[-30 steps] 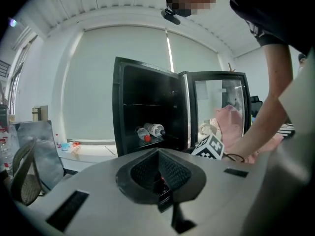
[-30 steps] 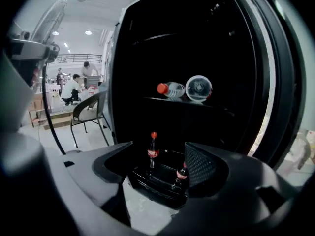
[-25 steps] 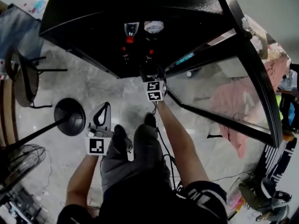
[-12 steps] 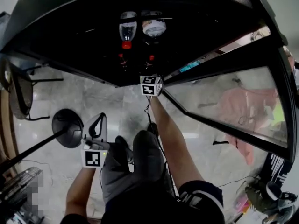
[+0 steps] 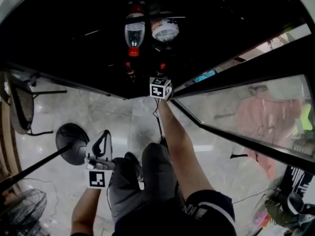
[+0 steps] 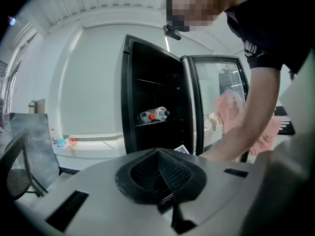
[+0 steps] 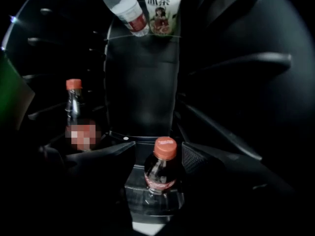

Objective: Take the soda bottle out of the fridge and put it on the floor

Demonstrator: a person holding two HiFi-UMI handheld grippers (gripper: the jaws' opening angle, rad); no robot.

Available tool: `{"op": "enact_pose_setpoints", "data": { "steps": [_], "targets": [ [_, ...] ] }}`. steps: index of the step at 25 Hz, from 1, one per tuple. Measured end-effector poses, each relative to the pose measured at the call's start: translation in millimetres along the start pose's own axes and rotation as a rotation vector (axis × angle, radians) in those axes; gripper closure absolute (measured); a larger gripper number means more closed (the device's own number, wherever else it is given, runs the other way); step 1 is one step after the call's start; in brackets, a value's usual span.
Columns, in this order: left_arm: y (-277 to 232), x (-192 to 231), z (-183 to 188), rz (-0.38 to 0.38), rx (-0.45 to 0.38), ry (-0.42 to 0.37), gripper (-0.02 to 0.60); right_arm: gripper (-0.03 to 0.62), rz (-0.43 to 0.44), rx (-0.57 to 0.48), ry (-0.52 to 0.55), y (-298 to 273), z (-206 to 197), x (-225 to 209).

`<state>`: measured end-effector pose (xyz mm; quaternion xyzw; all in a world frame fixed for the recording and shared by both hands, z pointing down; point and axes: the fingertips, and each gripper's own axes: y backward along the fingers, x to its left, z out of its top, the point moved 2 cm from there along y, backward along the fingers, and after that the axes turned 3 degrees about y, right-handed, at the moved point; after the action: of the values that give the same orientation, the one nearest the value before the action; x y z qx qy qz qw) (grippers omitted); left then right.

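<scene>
Jaws of right gripper [image 7: 158, 154], apart but just closing, straddled soda bottle [image 7: 160, 175] for the grasp; left gripper [image 6: 158, 156] pinched together, idle.

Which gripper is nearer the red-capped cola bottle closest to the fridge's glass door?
Right. The right gripper is inside the fridge with the cola bottle between its open jaws, which have just been closing. The left gripper hangs outside, over the floor.

Pale marbled floor [image 5: 113, 117], a black chair [image 5: 19, 107], white walls [image 6: 93, 82].
</scene>
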<state>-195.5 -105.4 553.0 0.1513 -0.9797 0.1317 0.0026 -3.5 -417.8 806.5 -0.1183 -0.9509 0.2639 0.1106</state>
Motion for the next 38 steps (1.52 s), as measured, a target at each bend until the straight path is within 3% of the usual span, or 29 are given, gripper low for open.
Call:
{"op": "enact_pose_setpoints", "data": {
  "steps": [5,9,16,25,30,34,38],
  "targets": [
    [-1.6,2.7,-12.1,-0.001,0.001,-0.005,0.557,0.286,-0.009,0.050,0.017,-14.6,-15.4,-2.9],
    [-2.5,3.8,-22.1,-0.001,0.018,-0.001,0.557,0.276,-0.012,0.023,0.062,-26.8,-24.6,3.6],
    [-4.7,4.7,-30.1,-0.002,0.015,-0.003,0.558,0.290,-0.113,0.014,0.083,-29.9,-25.3,0.6],
    [-4.9,5.8,-37.8,0.003,0.015,-0.006,0.558,0.299,-0.099,-0.025,0.068,-32.5,-22.7,1.0],
    [-4.6,6.3,-43.2,0.008,0.017,0.000,0.557,0.250,-0.097,-0.040,0.139,-36.9,-26.6,7.0],
    [-2.0,8.6,-48.1,0.007,0.024,-0.005,0.557,0.272,-0.138,-0.031,0.256,-37.8,-31.9,7.9],
    [-0.5,11.4,-53.7,0.013,0.033,-0.008,0.557,0.281,-0.127,-0.023,0.217,-37.2,-30.2,6.1]
  ]
}}
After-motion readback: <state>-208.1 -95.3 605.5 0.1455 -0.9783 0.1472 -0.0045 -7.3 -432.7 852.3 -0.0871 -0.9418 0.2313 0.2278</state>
